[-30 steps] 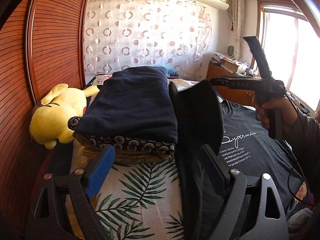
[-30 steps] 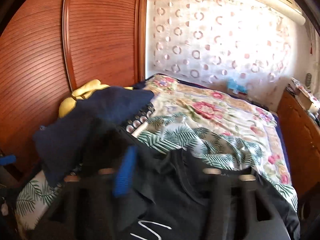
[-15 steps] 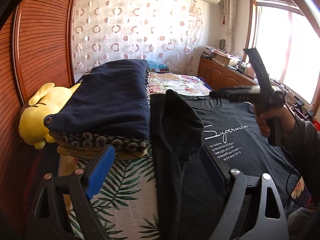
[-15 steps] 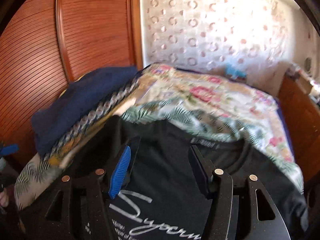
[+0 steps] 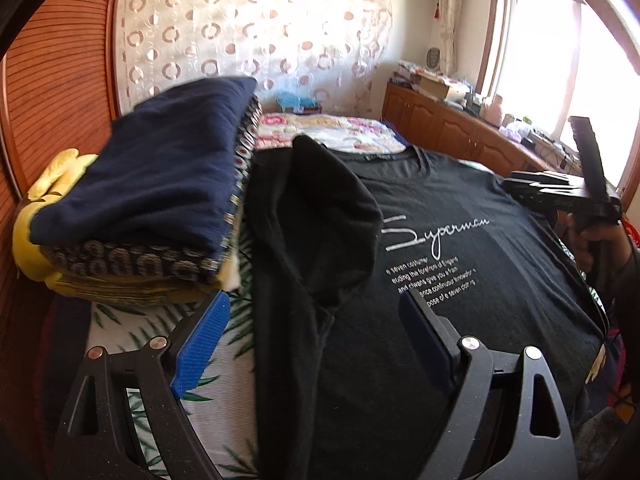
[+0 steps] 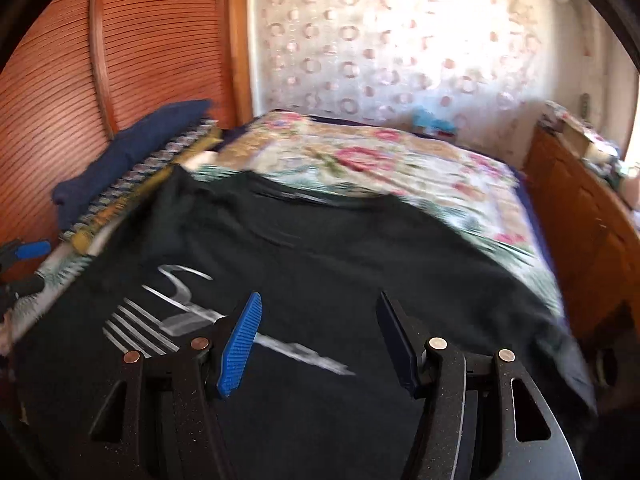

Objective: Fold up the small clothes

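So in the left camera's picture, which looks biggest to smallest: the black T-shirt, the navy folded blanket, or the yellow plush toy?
1. Black T-shirt, filling most of the bed.
2. Navy folded blanket, on top of the stack.
3. Yellow plush toy, though the stack mostly hides it, so its true size is unsure.

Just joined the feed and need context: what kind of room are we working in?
Most likely a home bedroom: a black T-shirt lies spread on a bed with a floral cover, beside folded bedding, a yellow plush toy and a curtained wall.
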`<state>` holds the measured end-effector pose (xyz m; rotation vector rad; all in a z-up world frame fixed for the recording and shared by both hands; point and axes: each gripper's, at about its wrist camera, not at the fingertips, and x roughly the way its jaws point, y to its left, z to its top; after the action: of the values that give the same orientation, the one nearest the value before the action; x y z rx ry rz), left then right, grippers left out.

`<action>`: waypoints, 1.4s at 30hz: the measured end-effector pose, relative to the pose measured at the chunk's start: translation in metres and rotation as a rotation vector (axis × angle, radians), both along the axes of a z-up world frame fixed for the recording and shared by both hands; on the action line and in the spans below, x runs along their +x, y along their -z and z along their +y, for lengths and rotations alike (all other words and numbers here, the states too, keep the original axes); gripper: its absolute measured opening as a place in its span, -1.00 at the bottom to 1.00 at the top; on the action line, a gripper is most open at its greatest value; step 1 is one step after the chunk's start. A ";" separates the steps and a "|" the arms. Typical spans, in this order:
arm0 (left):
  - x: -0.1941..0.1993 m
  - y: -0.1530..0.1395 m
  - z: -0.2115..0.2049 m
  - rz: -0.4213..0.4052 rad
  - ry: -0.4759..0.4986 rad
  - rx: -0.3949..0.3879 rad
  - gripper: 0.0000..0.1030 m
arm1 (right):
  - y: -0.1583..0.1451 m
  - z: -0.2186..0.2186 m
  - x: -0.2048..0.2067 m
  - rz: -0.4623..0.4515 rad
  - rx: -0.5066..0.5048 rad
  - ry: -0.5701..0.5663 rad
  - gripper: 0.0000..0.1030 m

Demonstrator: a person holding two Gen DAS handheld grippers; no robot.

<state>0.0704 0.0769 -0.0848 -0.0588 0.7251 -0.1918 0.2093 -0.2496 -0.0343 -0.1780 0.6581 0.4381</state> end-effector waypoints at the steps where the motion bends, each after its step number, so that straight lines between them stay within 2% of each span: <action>1: 0.003 0.002 -0.003 0.011 0.005 0.002 0.69 | 0.000 -0.016 -0.002 0.001 -0.003 0.028 0.20; 10: 0.022 0.013 -0.027 0.075 0.058 0.035 0.69 | 0.009 -0.138 -0.014 0.018 0.002 0.260 0.20; 15: 0.032 0.019 -0.040 0.108 0.086 0.063 0.69 | 0.025 -0.170 -0.017 0.074 0.021 0.327 0.20; 19: 0.039 0.026 -0.049 0.132 0.101 0.086 0.69 | 0.024 -0.188 -0.014 0.111 0.043 0.354 0.20; 26: 0.041 0.034 -0.057 0.141 0.105 0.145 0.73 | 0.020 -0.180 0.000 0.123 0.051 0.348 0.20; 29: 0.041 0.037 -0.064 0.153 0.119 0.182 0.89 | 0.021 -0.172 0.007 0.110 0.019 0.347 0.20; 30: 0.043 0.039 -0.066 0.158 0.126 0.192 1.00 | 0.020 -0.171 0.009 0.107 0.012 0.344 0.20; 35: 0.043 0.039 -0.068 0.160 0.133 0.190 1.00 | 0.028 -0.167 0.021 0.128 -0.026 0.331 0.20; 36: 0.044 0.039 -0.068 0.159 0.133 0.190 1.00 | 0.029 -0.167 0.022 0.132 -0.038 0.328 0.16; 37: 0.044 0.039 -0.068 0.160 0.133 0.189 1.00 | 0.029 -0.167 0.022 0.135 -0.047 0.319 -0.11; 38: 0.044 0.039 -0.068 0.160 0.133 0.189 1.00 | 0.028 -0.167 0.022 0.140 -0.052 0.307 -0.27; 40: 0.044 0.039 -0.068 0.160 0.133 0.188 1.00 | 0.022 -0.167 0.019 0.127 -0.062 0.290 -0.93; 42: 0.044 0.039 -0.068 0.160 0.133 0.189 1.00 | 0.011 -0.165 0.013 0.097 -0.056 0.269 -0.93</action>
<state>0.1139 0.0087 -0.1236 0.1558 0.9044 -0.2470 0.2225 -0.4149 -0.0456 -0.1191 0.7783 0.1701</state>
